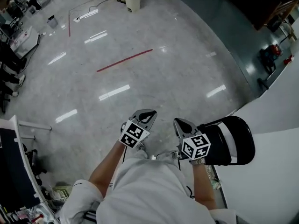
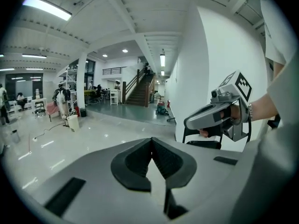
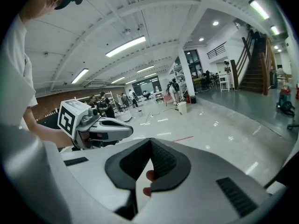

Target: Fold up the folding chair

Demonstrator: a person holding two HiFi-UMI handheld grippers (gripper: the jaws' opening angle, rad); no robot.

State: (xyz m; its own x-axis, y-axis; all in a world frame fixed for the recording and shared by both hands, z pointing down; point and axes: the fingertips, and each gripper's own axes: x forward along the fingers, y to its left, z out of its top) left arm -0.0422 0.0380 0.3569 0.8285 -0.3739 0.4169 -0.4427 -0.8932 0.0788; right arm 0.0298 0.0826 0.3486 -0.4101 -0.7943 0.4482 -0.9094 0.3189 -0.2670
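The left gripper [image 2: 152,156] has its jaws pressed together, ribbed pads meeting in one line with nothing between them. The right gripper [image 3: 150,160] is closed the same way and carries nothing. Two small red patches show through the gap below its pads, but what they are cannot be told.

Each gripper is held in one of the person's hands, and both are out in front of the white shirt [image 1: 149,190]. They sit side by side, near each other but apart, both pointing forward over the floor [image 1: 163,78].

The chair [image 1: 233,143] is black with a pale stripe across it. It stands at the right edge of the floor, just beside the white wall [image 1: 275,125]. From the head view the right gripper overlaps the chair's left side, and whether it touches the chair cannot be told.

Farther out a red line [image 1: 124,60] lies on the glossy floor, with a white bin [image 1: 132,1] beyond it. A staircase [image 2: 138,85] rises at the back of the hall.
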